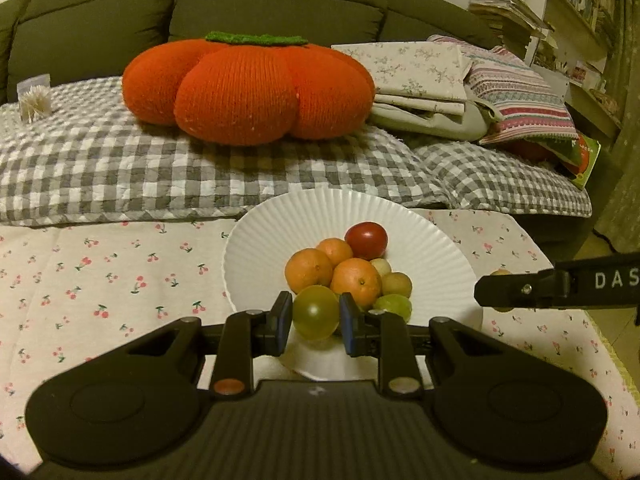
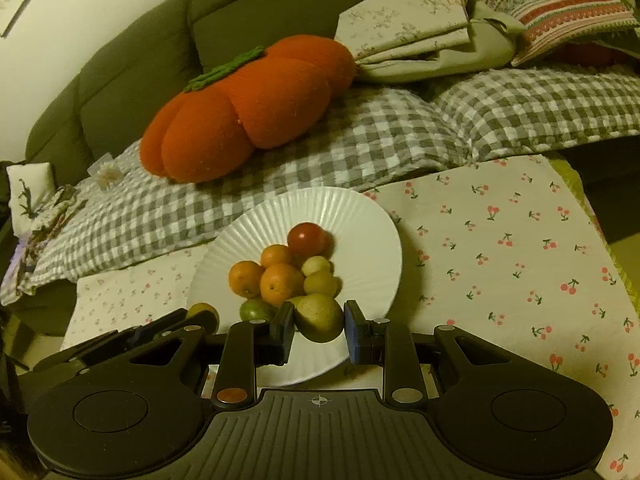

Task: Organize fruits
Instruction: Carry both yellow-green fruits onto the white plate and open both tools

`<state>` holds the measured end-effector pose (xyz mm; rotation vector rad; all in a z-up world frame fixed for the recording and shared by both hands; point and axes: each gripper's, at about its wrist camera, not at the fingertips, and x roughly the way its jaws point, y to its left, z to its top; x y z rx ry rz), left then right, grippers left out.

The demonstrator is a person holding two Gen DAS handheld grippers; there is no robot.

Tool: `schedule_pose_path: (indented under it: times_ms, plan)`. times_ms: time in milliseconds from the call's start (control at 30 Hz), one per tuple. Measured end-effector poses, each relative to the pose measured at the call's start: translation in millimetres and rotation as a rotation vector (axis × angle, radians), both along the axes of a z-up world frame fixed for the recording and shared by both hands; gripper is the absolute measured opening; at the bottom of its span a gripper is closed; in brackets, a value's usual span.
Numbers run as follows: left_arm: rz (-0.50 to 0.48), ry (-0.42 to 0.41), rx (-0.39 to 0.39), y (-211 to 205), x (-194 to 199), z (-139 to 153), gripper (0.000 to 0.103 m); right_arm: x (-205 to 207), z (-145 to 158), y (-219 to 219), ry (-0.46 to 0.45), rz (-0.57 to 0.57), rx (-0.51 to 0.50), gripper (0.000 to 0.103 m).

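Pinching a green grape, left gripper hangs over the plate near edge; right gripper clamps a small pear over the same plate w/ both fruits off the pile. Plate holds 3 oranges, red tomato, other small green fruit, on cherry cloth

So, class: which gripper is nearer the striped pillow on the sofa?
Right. The right gripper, gripping a pear-shaped fruit, is at the plate's right side, toward the striped pillow; the left gripper, gripping a green grape, is further left.
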<state>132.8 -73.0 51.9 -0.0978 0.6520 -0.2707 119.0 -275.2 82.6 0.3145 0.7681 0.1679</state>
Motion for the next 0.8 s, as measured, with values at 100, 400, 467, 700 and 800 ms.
schedule_pose_path:
  times_ms: [100, 400, 467, 700, 800]
  plan:
    - [0.011, 0.007, -0.011, 3, 7, -6, 0.023, 7, -5, -1, 0.007, 0.0, -0.01, 0.025]
    - [-0.005, 0.028, -0.065, 11, 21, -17, 0.025, 30, -22, 6, 0.028, 0.018, -0.055, 0.025]
    - [-0.003, 0.028, -0.073, 12, 23, -17, 0.025, 32, -25, 9, 0.026, 0.021, -0.065, 0.025]
    - [-0.014, 0.032, -0.112, 17, 24, -17, 0.038, 37, -33, 17, 0.019, 0.033, -0.101, 0.026]
    - [0.005, 0.024, -0.139, 23, 22, -12, 0.05, 37, -32, 16, 0.015, 0.02, -0.1, 0.029]
